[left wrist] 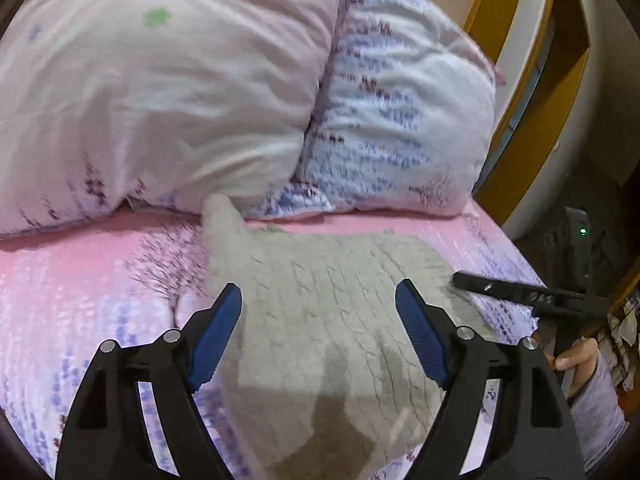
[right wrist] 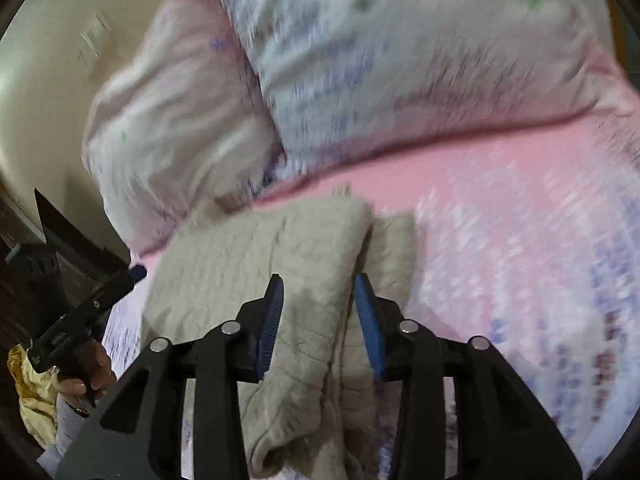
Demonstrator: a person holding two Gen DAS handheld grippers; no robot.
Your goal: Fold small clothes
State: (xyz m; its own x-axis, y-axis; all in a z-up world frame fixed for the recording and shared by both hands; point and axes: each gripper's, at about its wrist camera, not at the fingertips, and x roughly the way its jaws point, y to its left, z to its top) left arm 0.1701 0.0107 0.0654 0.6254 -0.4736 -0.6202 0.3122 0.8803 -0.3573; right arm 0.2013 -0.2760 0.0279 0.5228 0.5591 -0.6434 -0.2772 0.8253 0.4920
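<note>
A beige cable-knit garment [left wrist: 320, 320] lies partly folded on the pink flowered bedsheet [left wrist: 80, 288]. My left gripper [left wrist: 319, 294] is open wide above its middle and holds nothing. My right gripper [right wrist: 320, 286] is partly open over the garment [right wrist: 248, 256], straddling a folded ridge of knit; its blue pads [right wrist: 370, 328] do not press the cloth. The right gripper also shows in the left wrist view [left wrist: 520, 292] at the garment's right edge. The left gripper shows in the right wrist view [right wrist: 100, 296] at the garment's left edge.
Two large flowered pillows [left wrist: 168, 92] [left wrist: 400, 120] lie against the head of the bed just behind the garment. A yellow and white headboard [left wrist: 532, 92] stands at the right. Yellow cloth [right wrist: 32, 396] lies off the bed's left edge.
</note>
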